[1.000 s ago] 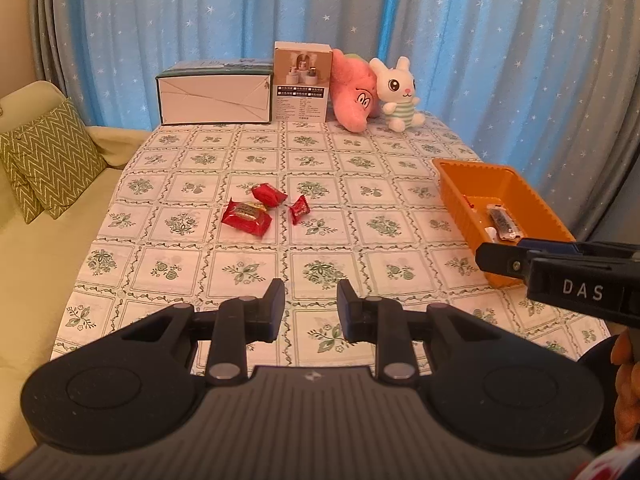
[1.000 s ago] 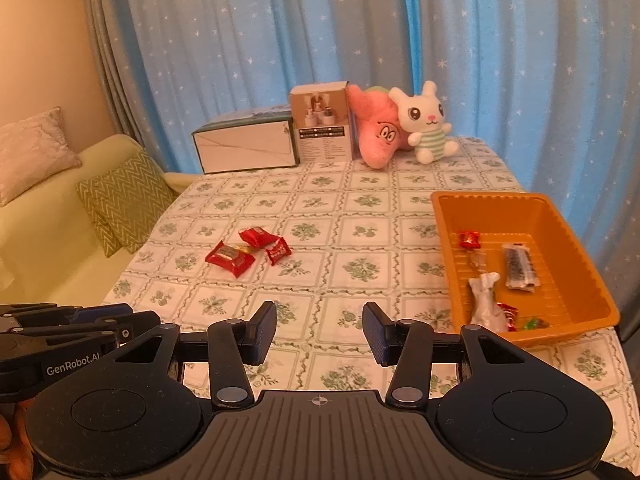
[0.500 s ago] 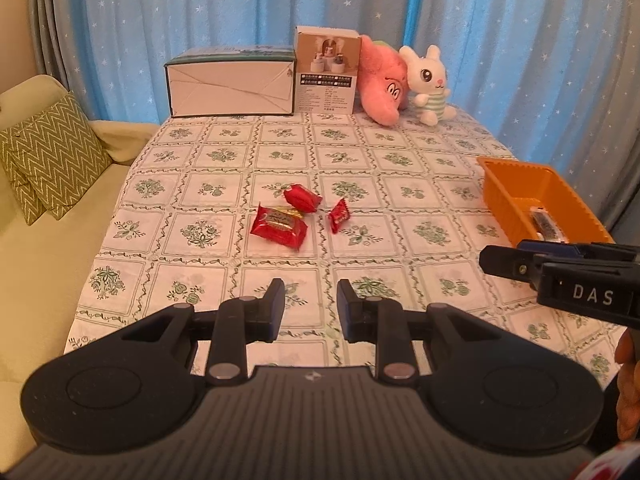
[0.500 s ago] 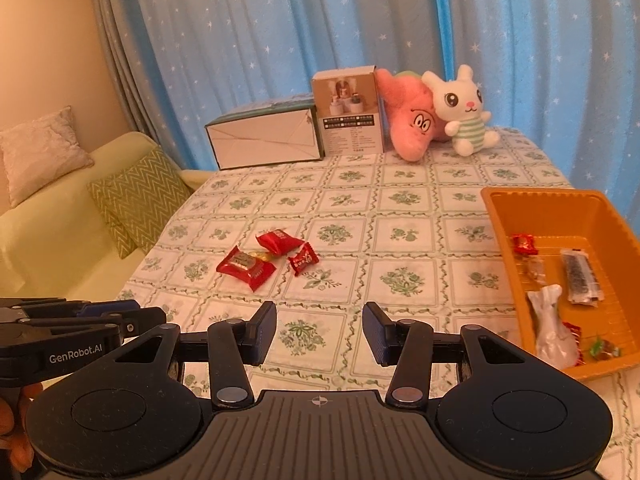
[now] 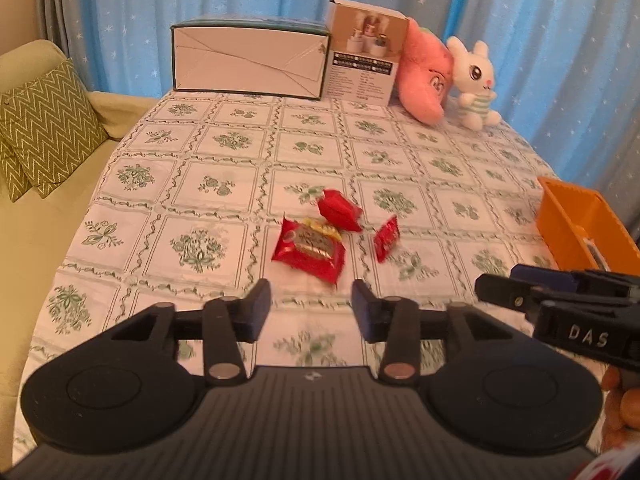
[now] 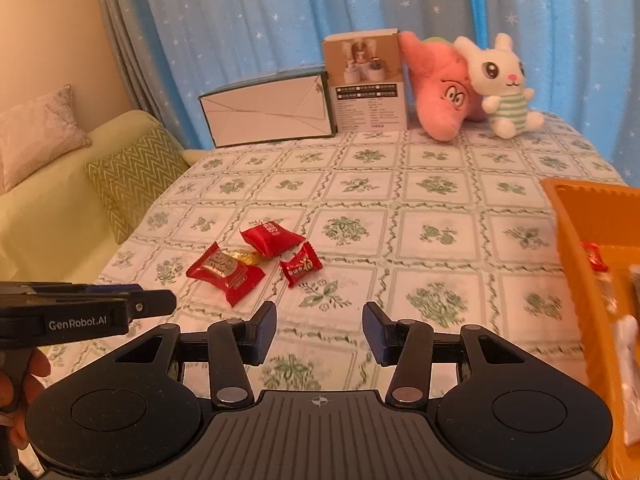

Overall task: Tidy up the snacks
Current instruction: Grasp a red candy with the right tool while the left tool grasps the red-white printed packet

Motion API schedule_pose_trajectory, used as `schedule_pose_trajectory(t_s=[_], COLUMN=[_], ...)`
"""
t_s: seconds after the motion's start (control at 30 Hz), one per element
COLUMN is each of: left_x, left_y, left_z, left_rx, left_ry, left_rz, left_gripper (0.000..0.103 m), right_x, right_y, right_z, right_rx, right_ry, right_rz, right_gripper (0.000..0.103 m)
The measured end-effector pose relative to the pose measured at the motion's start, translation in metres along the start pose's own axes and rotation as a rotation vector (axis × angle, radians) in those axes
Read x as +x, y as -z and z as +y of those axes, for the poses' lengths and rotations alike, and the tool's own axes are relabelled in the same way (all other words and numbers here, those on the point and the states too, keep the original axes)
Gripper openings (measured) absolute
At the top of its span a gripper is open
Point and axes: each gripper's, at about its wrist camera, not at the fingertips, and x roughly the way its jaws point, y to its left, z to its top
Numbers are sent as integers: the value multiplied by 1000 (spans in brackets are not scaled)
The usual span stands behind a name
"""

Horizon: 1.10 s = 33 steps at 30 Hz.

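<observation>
hovering above the near part of the table [image 5: 224,148], the left gripper [image 5: 311,304] has its jaws opening, with nothing between them, only the flowered cloth below. the right gripper [image 6: 319,330] stands spread too, jaws apart and empty, over the same near stretch of cloth. three red snacks lie together near the middle of the table, just beyond both grippers: a big flat pack [image 5: 309,250] nearest, a puffy pack [image 5: 339,210] behind it, and a small pack [image 5: 386,238] to the right of these, apart from the big one by a narrow gap. a bit of yellow wrapper [image 5: 320,226] shows between the big pack and the puffy one. from the right wrist the same three read as big pack [image 6: 226,274], puffy pack [image 6: 272,238] and small pack [image 6: 301,269]. an orange bin [image 6: 576,232] sits at the right edge of the table, well apart from the red packs, with a few wrapped snacks inside, blurred. at the far edge stand a long white box [image 5: 248,62], a taller box [image 5: 364,66], a pink plush [image 5: 426,80] and a white bunny [image 5: 476,84]. a sofa [image 6: 44,216] with a zigzag cushion [image 6: 132,176] is on the left.
</observation>
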Motion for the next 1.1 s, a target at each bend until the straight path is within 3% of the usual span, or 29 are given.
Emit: schedule_pose_trajectory(t_s=[0.07, 0.3, 0.4, 0.5, 0.87, 1.1], left_x=[10, 51, 70, 81, 85, 69], left_y=[-5, -18, -20, -23, -22, -22], left_z=[4, 17, 22, 23, 22, 25], left_rx=[-6, -54, -88, -112, -103, -79], left_ry=[1, 25, 44, 70, 85, 41], left_rz=[-11, 11, 50, 70, 88, 65], left_gripper=[53, 54, 54, 54, 36, 31], right_x=[15, 60, 71, 80, 101, 105], right_y=[-4, -10, -8, -6, -6, -8], right_z=[3, 3, 1, -3, -2, 7], right_rx=[-29, -72, -70, -48, -32, -87], right_ry=[-5, -12, -11, -6, -23, -38], right_rz=[-7, 6, 15, 22, 19, 4], right_gripper=[48, 49, 61, 63, 63, 63])
